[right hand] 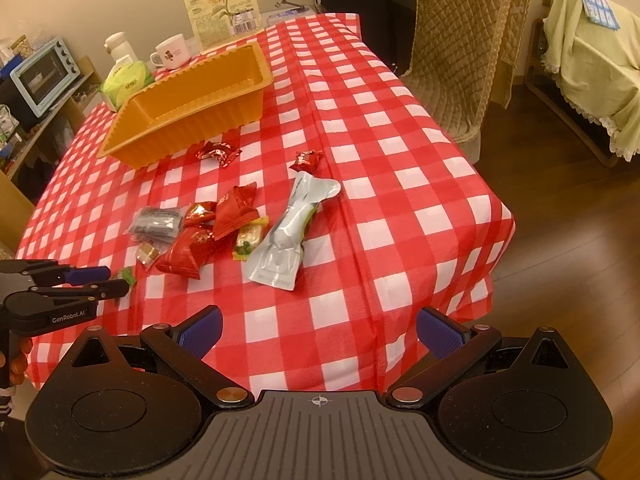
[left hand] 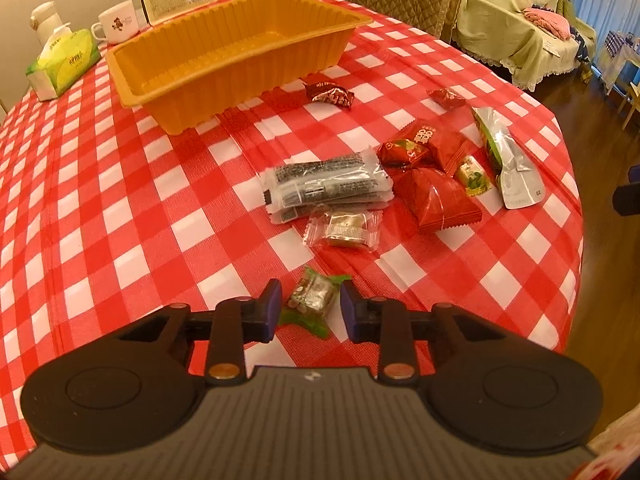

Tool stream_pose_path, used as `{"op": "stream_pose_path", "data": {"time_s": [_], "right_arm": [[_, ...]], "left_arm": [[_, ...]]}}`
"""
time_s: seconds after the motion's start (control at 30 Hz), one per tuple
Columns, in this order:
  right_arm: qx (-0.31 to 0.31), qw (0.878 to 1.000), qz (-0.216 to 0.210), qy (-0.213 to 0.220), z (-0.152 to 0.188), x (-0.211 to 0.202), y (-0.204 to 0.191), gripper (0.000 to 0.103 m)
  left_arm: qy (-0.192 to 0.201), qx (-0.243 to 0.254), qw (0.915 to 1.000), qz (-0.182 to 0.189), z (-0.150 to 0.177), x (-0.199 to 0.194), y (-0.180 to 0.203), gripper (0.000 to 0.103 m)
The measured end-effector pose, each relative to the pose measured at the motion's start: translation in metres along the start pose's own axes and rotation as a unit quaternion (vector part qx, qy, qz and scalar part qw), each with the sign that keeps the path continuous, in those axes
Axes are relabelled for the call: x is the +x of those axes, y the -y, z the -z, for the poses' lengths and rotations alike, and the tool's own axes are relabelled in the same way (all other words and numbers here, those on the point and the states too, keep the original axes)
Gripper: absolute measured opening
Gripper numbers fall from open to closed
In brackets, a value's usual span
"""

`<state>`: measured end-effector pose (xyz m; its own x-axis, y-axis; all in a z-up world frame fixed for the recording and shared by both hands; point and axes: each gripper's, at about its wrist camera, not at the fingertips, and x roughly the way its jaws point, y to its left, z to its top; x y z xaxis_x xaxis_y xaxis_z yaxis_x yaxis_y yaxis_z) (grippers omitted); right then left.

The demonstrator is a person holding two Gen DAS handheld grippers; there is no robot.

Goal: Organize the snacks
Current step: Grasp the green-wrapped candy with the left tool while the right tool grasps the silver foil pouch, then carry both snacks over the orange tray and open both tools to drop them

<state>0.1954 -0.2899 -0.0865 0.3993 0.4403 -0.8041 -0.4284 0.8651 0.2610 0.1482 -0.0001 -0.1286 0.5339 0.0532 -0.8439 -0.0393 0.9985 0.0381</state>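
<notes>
A small candy in a clear and green wrapper (left hand: 310,298) lies on the red checked tablecloth, right between the fingers of my left gripper (left hand: 311,300). The jaws stand narrow around it, with a thin gap showing at each blue pad. In the right wrist view the left gripper (right hand: 114,278) sits low at the left, the green candy (right hand: 128,276) at its tips. My right gripper (right hand: 318,328) hangs open over the table's near edge, holding nothing. The orange ribbed tray (left hand: 240,80) stands empty at the back. Several more snacks lie in a loose heap, among them a grey-black packet (left hand: 324,184), red packets (left hand: 440,200) and a silver pouch (left hand: 508,160).
A tissue box (left hand: 64,60) and a white mug (left hand: 118,22) stand behind the tray at the left. Two red candies (left hand: 330,94) lie just in front of the tray. A quilted chair (right hand: 460,60) stands at the table's far right side, and a toaster oven (right hand: 44,72) sits on a shelf at the left.
</notes>
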Motion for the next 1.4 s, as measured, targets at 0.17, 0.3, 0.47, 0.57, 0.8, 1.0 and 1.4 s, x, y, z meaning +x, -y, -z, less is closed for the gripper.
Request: {"op": "stream_pose_path", "data": {"time_s": [0.17, 0.3, 0.47, 0.57, 0.8, 1.0, 1.4], "right_arm": [[-0.008, 1.0, -0.004, 0.008, -0.005, 0.004, 0.002, 0.103], [-0.02, 1.0, -0.016, 0.014, -0.011, 0.009, 0.001, 0.086], [-0.029, 0.999, -0.037, 0.021, -0.019, 0.021, 0.001, 0.063], [-0.037, 0.998, -0.047, 0.025, -0.025, 0.032, -0.002, 0.054], [-0.023, 0.998, -0.059, 0.019, -0.043, 0.065, -0.003, 0.043], [0.002, 0.998, -0.055, 0.012, -0.055, 0.084, -0.002, 0.042], [-0.006, 0.998, -0.061, -0.007, -0.056, 0.096, 0.004, 0.024]], "left_arm": [[-0.007, -0.016, 0.9998, 0.002, -0.001, 0.002, 0.0, 0.022], [-0.006, -0.031, 0.9995, -0.003, -0.001, 0.002, 0.001, 0.02], [-0.002, -0.076, 0.9971, 0.006, 0.0, -0.004, -0.004, 0.019], [0.004, -0.09, 0.9959, 0.0, 0.001, -0.012, -0.005, 0.019], [0.025, -0.122, 0.992, -0.019, 0.0, -0.035, -0.014, 0.019], [0.036, -0.144, 0.9879, -0.042, 0.003, -0.05, -0.022, 0.019], [0.056, -0.172, 0.9811, -0.069, 0.004, -0.069, -0.018, 0.019]]}}
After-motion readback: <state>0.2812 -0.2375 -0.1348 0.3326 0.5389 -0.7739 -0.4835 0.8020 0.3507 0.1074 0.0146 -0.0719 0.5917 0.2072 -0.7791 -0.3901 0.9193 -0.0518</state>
